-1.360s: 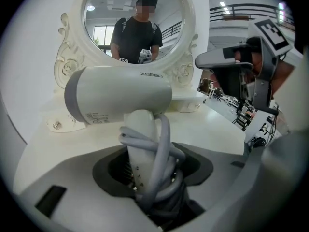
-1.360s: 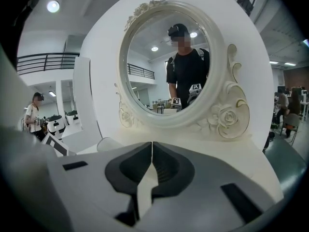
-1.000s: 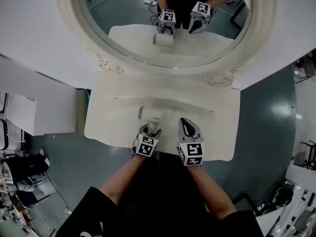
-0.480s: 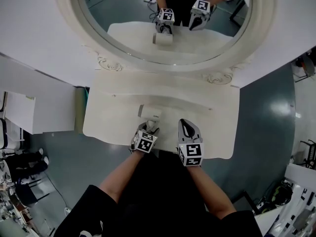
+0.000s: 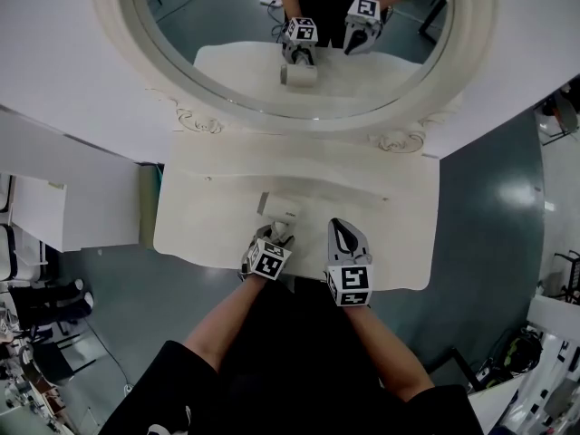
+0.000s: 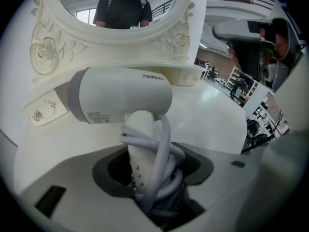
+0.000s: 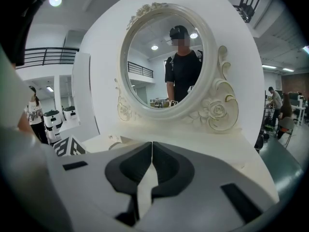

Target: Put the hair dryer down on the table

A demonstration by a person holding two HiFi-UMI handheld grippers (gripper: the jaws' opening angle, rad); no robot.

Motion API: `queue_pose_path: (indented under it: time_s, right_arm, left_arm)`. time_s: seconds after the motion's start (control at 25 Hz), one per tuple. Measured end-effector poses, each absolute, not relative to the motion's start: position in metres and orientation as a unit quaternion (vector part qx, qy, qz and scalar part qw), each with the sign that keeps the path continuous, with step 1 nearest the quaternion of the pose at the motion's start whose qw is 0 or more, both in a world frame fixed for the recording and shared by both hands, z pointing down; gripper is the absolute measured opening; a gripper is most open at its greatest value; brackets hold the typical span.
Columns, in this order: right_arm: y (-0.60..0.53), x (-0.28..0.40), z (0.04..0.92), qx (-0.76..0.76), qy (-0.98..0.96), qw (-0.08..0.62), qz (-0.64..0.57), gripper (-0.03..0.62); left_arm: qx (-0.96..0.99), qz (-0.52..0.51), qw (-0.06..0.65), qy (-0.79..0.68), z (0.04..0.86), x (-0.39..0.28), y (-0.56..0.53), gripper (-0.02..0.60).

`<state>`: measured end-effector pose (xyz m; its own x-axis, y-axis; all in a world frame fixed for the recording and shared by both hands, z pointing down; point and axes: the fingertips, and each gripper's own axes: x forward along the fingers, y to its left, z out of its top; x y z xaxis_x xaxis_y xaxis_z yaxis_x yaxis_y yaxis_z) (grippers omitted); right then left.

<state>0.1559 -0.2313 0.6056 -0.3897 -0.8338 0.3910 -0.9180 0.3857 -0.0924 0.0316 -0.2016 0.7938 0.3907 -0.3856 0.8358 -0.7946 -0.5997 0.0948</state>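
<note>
The left hand-held gripper (image 5: 276,235) (image 6: 150,180) was clamped on the handle of the hair dryer (image 5: 277,208) (image 6: 120,99), and the pale cord (image 6: 165,146) wound round that handle was caught between the jaws too. The white barrel lay crosswise, straight ahead of those jaws and over the cream surface (image 5: 399,229). Whether it touched the surface could not be told. Beyond the barrel stood the ornate round mirror (image 5: 299,53). Just beside the left one, on its right, the right hand-held gripper (image 5: 343,235) (image 7: 150,170) had its jaws together, with nothing between them, above the surface's near edge.
</note>
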Motion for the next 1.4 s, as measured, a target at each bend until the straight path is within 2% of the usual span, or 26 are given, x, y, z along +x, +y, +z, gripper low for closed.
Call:
queue_pose_path:
  time_s: [0.56, 0.6, 0.84, 1.4]
  right_arm:
    - [-0.225, 0.152, 0.603, 0.531, -0.824, 0.127, 0.151, 0.021]
    - [-0.224, 0.151, 0.603, 0.53, -0.825, 0.128, 0.15, 0.021]
    - [-0.221, 0.15, 0.599, 0.534, -0.823, 0.127, 0.148, 0.021]
    - [-0.199, 0.135, 0.592, 0.539, -0.82, 0.123, 0.143, 0.021]
  left_arm:
    - [0.792, 0.433, 0.252, -0.35, 0.795, 0.033, -0.201, 0.255]
    - [0.791, 0.434, 0.255, -0.347, 0.795, 0.033, -0.202, 0.286]
    - [0.796, 0.437, 0.253, -0.334, 0.791, 0.035, -0.198, 0.322]
    - [0.837, 0.359, 0.21, -0.356, 0.745, 0.024, -0.19, 0.33]
